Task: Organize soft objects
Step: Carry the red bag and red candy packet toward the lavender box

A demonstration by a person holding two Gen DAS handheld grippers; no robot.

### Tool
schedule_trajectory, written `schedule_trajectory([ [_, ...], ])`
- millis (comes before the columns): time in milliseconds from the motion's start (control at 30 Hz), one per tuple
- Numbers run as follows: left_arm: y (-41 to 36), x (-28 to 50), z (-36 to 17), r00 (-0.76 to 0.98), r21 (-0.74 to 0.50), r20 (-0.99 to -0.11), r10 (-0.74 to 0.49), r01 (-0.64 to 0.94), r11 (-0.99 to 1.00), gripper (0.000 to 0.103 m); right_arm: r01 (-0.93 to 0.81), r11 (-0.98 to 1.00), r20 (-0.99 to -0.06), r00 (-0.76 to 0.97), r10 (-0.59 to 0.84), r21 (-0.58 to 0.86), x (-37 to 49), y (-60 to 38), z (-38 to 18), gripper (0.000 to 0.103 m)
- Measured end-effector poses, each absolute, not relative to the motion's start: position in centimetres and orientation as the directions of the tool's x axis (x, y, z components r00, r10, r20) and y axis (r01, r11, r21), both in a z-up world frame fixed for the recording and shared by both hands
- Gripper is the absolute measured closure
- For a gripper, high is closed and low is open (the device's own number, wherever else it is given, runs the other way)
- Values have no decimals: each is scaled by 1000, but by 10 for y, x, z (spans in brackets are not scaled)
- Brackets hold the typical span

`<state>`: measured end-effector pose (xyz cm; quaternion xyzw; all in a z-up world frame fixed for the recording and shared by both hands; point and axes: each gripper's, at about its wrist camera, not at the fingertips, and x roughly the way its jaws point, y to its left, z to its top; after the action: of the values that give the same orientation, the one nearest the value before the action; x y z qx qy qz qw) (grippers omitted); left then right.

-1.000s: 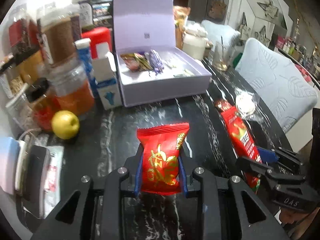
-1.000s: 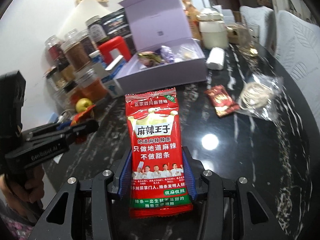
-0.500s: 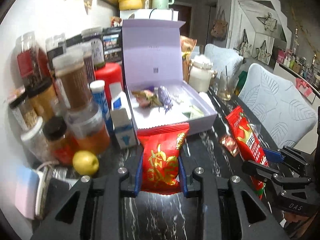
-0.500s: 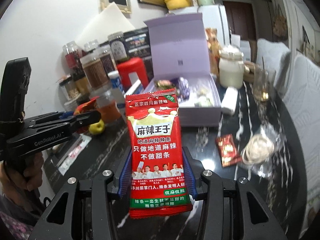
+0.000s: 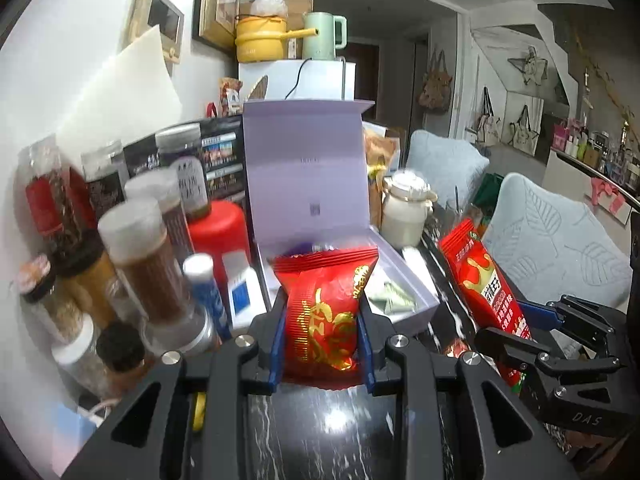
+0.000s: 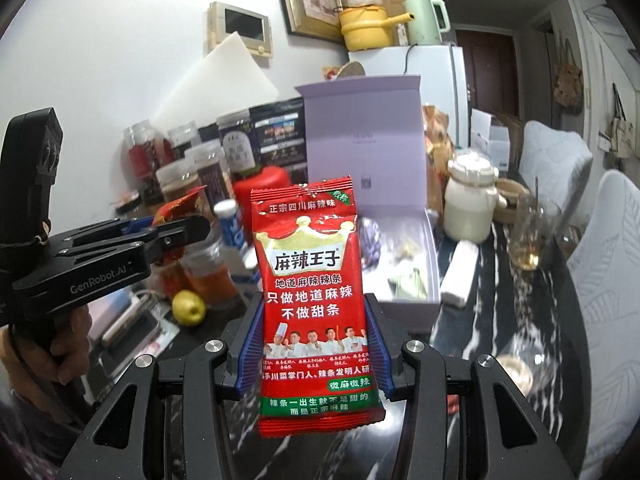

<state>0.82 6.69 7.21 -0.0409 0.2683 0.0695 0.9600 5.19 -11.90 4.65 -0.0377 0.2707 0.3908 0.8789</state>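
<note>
Left wrist view: a small red snack packet (image 5: pixel 324 312) is clamped in the left gripper (image 5: pixel 322 346), a tall red strip packet (image 6: pixel 314 300) in the right gripper (image 6: pixel 316 344), both apparently raised before the open lilac box (image 5: pixel 400 276).

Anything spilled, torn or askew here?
Nothing stands out. The left gripper holds a puffy red snack packet and the right gripper a flat red packet, both intact; the lilac box sits open.

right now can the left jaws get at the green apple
Probably not: the left jaws are shut on a red snack packet, so nothing is free to take the green apple.
</note>
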Motion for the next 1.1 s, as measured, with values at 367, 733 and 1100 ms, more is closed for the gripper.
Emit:
schedule_trajectory([
  [367,72,60,98,890,-2,-447,95,-108,994,74,-721,688,-445,591,673,82,99,-102,80,57],
  [733,83,119,109,912,13,-389,128,-133,991,74,-719,693,-399,621,675,55,158,-86,97,57],
  [1100,95,184,88,901,-19,-403,163,-186,982,74,-678,727,-413,635,653,109,229,-65,86,57],
])
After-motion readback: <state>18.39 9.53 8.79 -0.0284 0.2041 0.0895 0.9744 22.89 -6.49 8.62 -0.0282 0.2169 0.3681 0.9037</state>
